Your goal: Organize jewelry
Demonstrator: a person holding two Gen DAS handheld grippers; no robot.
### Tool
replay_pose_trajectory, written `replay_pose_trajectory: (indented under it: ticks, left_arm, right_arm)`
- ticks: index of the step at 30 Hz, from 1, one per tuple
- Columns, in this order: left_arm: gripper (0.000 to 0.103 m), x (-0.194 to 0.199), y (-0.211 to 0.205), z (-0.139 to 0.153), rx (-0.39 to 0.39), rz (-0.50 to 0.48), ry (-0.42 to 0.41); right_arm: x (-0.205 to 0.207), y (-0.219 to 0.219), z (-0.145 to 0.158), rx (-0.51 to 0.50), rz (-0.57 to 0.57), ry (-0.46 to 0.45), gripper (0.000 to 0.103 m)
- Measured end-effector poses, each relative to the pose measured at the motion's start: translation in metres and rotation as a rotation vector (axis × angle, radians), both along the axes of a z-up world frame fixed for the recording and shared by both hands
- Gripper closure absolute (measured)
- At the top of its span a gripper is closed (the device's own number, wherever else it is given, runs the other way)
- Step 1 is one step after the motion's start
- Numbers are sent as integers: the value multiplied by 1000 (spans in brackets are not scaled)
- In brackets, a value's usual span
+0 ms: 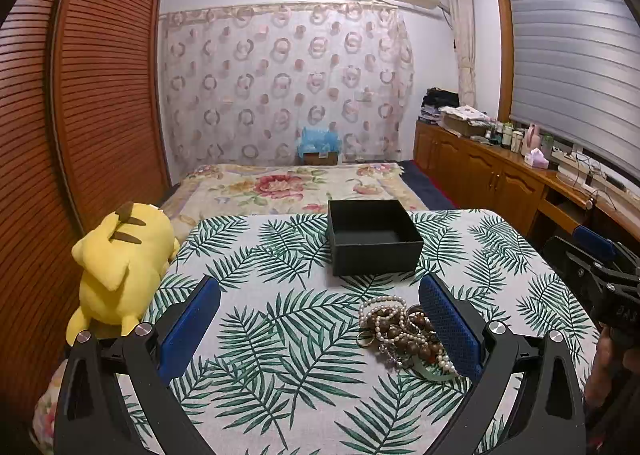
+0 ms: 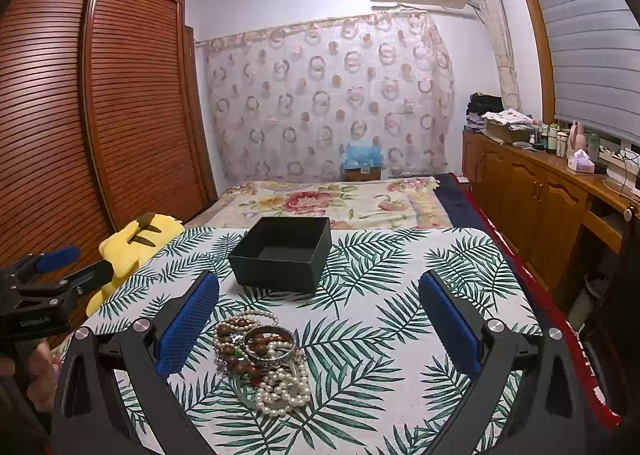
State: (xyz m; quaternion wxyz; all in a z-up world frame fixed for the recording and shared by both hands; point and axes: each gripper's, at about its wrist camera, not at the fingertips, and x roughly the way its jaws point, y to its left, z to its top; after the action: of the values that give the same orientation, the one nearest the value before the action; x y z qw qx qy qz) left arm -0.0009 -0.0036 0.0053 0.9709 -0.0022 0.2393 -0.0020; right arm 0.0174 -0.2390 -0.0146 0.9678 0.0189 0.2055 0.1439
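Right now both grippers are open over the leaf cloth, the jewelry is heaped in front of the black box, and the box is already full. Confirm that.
One thing is wrong: the box is empty, as the right wrist view shows. The jewelry is still heaped on the cloth before it, and the left gripper and right gripper are open.

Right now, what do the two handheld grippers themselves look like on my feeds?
Both match: the left gripper and right gripper have matte black angular frames, round silver bolt heads and blue textured pads lining each finger. White lettering marks the left body. No cables show. A bare hand holds its handle.
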Motion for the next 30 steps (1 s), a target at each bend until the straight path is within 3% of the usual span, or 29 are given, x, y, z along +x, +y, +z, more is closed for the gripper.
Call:
replay_pose_trajectory:
  ticks: [30]
  left_arm:
    - [7, -7, -2, 6, 0, -3, -11]
  right_arm:
    - [-2, 0, 4, 2, 2, 0, 2]
